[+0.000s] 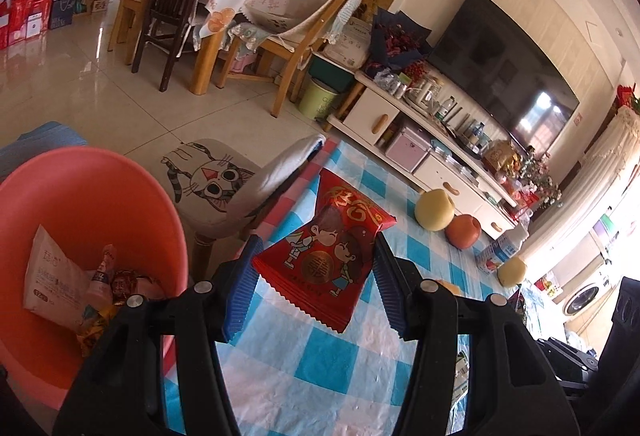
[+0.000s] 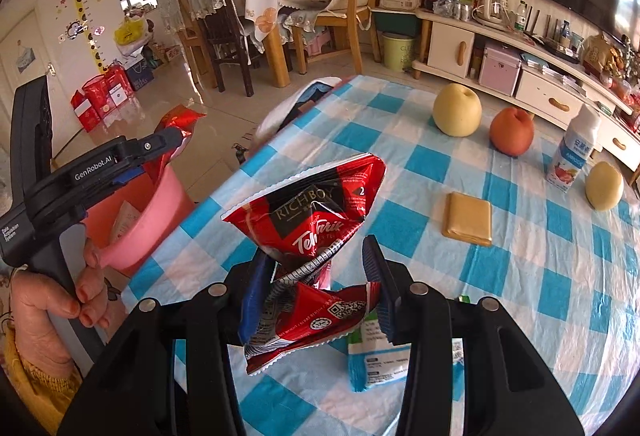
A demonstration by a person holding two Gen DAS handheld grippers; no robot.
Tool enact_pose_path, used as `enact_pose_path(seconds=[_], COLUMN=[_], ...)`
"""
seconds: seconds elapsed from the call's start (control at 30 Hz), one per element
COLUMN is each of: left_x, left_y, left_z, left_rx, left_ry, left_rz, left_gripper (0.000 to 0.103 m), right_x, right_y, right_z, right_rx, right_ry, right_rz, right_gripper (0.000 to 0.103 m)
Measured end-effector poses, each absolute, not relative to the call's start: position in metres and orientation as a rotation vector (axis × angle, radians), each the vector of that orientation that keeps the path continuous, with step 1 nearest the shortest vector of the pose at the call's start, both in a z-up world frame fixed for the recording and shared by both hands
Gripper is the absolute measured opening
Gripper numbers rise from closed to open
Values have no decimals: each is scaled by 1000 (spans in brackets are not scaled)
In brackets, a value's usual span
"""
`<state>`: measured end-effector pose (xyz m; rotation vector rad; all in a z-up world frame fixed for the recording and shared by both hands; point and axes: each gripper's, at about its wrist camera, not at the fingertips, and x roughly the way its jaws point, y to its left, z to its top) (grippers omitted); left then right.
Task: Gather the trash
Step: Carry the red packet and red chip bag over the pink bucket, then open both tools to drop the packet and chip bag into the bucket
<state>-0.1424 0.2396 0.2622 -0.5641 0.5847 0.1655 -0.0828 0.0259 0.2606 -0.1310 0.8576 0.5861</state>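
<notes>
Left gripper (image 1: pixel 316 268) clamped on red packet (image 1: pixel 320 252), up over table edge (image 1: pixel 280 211), beside pink bin (image 1: pixel 100 187). Right gripper (image 2: pixel 316 276) clamped on crumpled red wrapper (image 2: pixel 308 207), up over table near same edge. Both probably light, crinkly, slippery; best pinched mid-body. Open floor around bin; fruit (image 2: pixel 457 109) well apart.

Left gripper (image 1: pixel 316 272) is pointing down-fwd, blue pads (image 1: pixel 240 292) pinching a red cartoon wrapper (image 1: pixel 324 252). Right gripper (image 2: pixel 316 280) is angling steeper, jaws clamping a crumpled red/black Richboy packet (image 2: pixel 308 220). Left hand (image 2: pixel 48 300) is wrapping the grip handle, fingers curled.
</notes>
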Motion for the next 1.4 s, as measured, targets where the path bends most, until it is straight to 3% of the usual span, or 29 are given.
enact_pose_path(seconds=[0.47, 0.97, 1.07, 1.1, 1.17, 1.4], left_x=[-182, -214, -211, -209, -210, -202], left_y=[324, 391, 392, 391, 387, 370], left_z=[255, 221, 221, 222, 223, 228], left_rx=[-738, -919, -911, -898, -873, -774], left_ry=[480, 487, 494, 496, 492, 477], left_rz=[507, 723, 739, 743, 749, 746], left_gripper=[56, 56, 57, 59, 63, 81], right_x=[-76, -74, -70, -68, -68, -74], right_y=[146, 278, 282, 280, 270, 222], right_z=[260, 222, 219, 220, 222, 234], right_rx=[-143, -265, -256, -248, -211, -227], right_ry=[864, 894, 891, 878, 871, 811], right_rz=[775, 958, 969, 957, 946, 817], right_gripper=[47, 50, 62, 70, 76, 86])
